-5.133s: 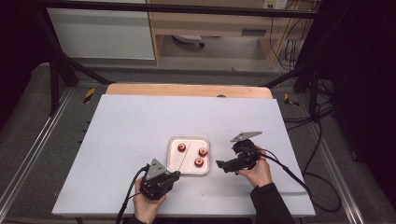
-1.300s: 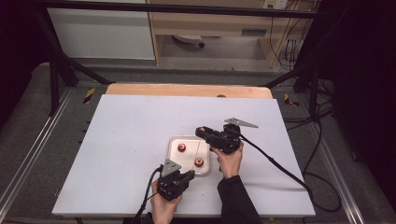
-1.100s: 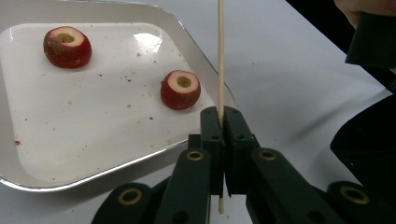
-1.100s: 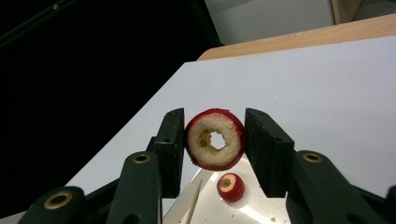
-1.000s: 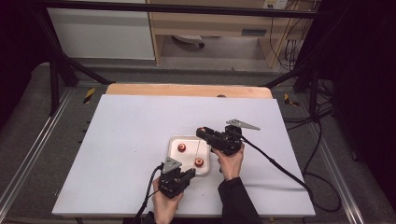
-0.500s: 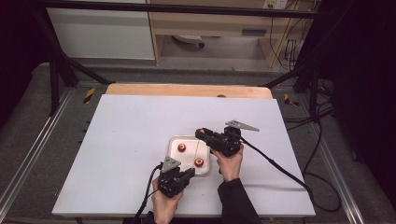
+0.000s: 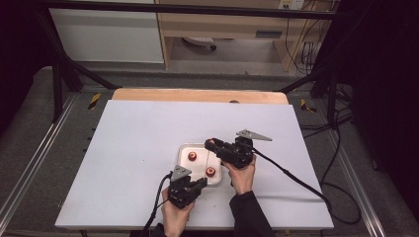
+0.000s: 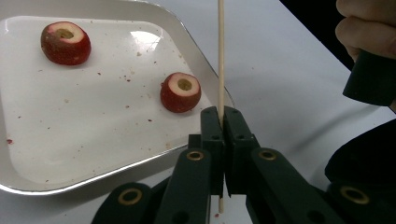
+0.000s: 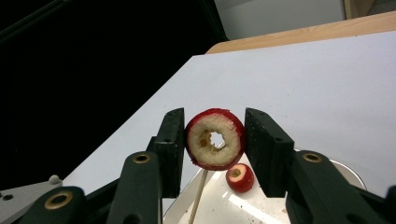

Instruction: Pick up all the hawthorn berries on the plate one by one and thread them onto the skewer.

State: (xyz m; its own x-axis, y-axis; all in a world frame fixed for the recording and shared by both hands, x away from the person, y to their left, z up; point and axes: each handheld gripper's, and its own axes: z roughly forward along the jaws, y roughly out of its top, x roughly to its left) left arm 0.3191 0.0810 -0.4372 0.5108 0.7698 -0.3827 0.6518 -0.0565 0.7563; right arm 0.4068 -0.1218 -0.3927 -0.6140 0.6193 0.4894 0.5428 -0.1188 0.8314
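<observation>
Left gripper (image 8: 221, 122): jaws are seen pressed together on a thin wooden skewer (image 8: 220, 56), which is held upright between them, its lower end showing just below the jaws. In the high view this gripper (image 7: 193, 183) is placed at the near edge of the white tray (image 7: 182, 151), held by the left hand (image 7: 175, 217).

Right gripper (image 9: 212, 149): jaws are closed on a cored red fruit piece (image 9: 215, 139), one jaw against each side, the cut face and centre hole turned toward the camera. The skewer (image 9: 198, 193) is seen below the piece, its top meeting the underside of the fruit; whether it enters the flesh cannot be told. In the high view the right gripper (image 7: 213, 144) is held above the tray's far right corner, gripped by the right hand (image 7: 242, 173), a grey three-cornered plate (image 7: 253, 135) on top.

Tray: set on the white table (image 7: 138, 133). Two more cored red pieces are lying on it, well apart from each other: one near the skewer (image 8: 180, 92), one toward the far side (image 8: 65, 43). Small red crumbs are scattered across the tray floor (image 8: 84, 135).

The held fruit piece is positioned directly above the skewer gripped by the left gripper.
</observation>
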